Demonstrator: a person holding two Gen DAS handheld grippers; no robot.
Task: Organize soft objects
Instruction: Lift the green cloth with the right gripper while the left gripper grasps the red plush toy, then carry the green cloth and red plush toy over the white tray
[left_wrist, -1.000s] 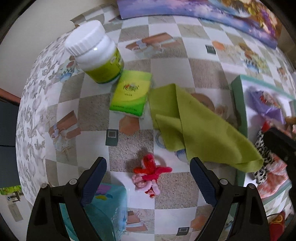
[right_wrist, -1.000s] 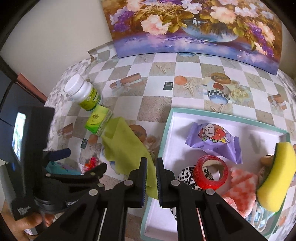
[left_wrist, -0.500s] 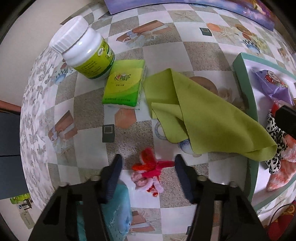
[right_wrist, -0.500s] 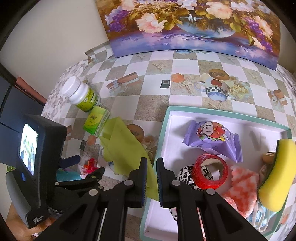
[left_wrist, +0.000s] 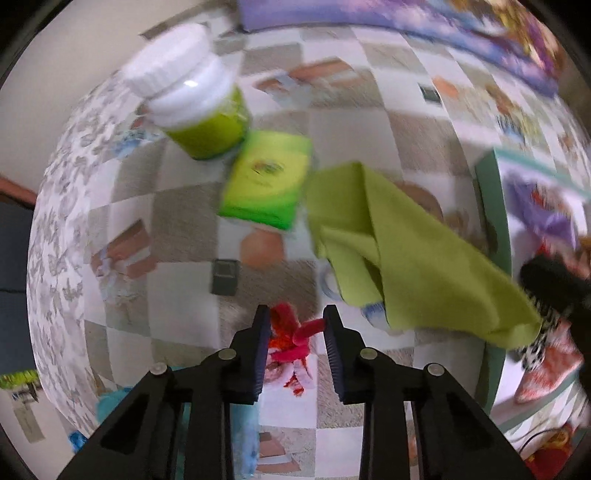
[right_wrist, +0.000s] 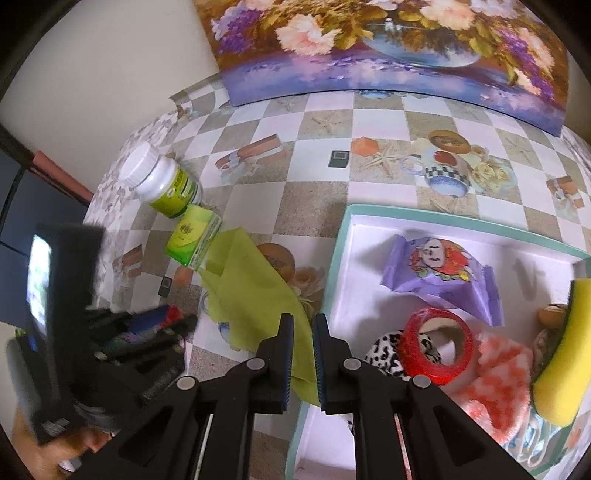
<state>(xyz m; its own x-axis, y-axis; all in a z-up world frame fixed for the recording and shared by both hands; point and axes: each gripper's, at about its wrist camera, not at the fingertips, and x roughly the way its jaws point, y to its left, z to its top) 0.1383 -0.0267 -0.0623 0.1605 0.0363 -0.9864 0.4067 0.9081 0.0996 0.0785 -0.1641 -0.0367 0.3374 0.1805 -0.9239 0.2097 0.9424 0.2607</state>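
Observation:
A red and pink fuzzy toy (left_wrist: 291, 332) lies on the checked tablecloth. My left gripper (left_wrist: 295, 321) points straight down over it, its jaws closing, and both pads touch the toy's sides. The right wrist view shows that gripper (right_wrist: 173, 321) low at the left with the toy (right_wrist: 171, 313) inside it. A green cloth (left_wrist: 406, 251) (right_wrist: 251, 280) is draped from the table over the rim of a teal tray (right_wrist: 443, 218). My right gripper (right_wrist: 303, 321) hovers shut above the cloth's corner at the tray edge, with nothing visibly pinched.
The tray holds a purple packet (right_wrist: 439, 273), a red tape roll (right_wrist: 436, 343), a leopard-print cloth (right_wrist: 388, 354), a pink checked cloth (right_wrist: 495, 380) and a yellow sponge (right_wrist: 565, 347). A white bottle (left_wrist: 199, 110), a green tissue pack (left_wrist: 266, 181) and a teal object (left_wrist: 243, 435) are near the toy.
The left gripper's jaws have closed from wide apart onto the red and pink toy. The right gripper has stayed where it was, shut.

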